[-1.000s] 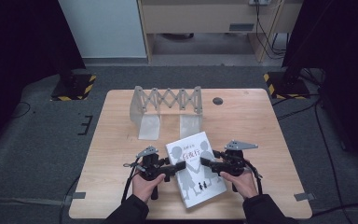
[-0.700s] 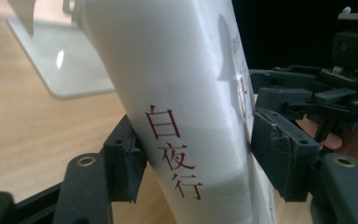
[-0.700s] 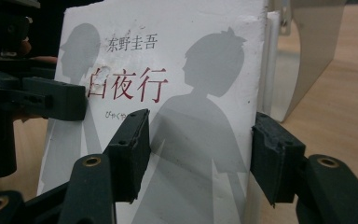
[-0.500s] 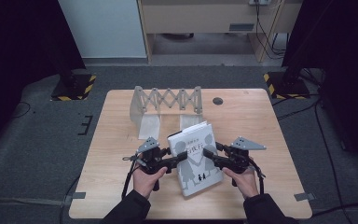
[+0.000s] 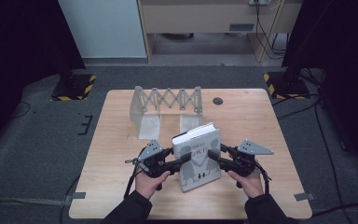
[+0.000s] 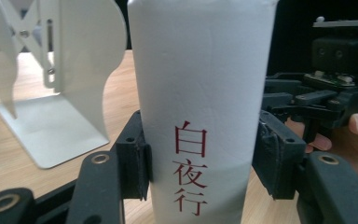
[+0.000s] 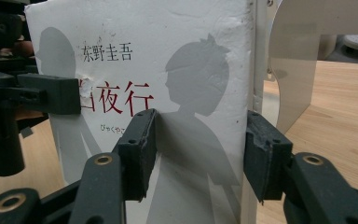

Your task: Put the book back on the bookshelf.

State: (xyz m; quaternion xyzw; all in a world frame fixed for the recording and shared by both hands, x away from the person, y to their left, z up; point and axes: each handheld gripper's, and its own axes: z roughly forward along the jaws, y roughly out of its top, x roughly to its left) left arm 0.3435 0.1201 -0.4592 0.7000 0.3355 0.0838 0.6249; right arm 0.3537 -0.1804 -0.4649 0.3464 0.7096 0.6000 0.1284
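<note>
You've got the book [image 5: 198, 158] tilted up off the table [image 5: 270, 126], held between both grippers, just in front of the white rack [image 5: 168, 100]. Your left gripper [image 5: 179, 161] is clamped across the spine: in the left gripper view both pads press its two sides, red characters running down between them. Your right gripper [image 5: 216, 161] is clamped on the opposite side of the book; in the right gripper view one pad sits on the front cover (grey silhouettes, red title) and the other on the back, page edges between. Book stands near-upright, cover facing you and the right gripper, top edge toward the rack. Rack is behind the book, at the table's far middle, its bookend plates close to the book's top. A small dark disc [image 5: 217, 101] lies just right of the rack, well clear of the book.
</note>
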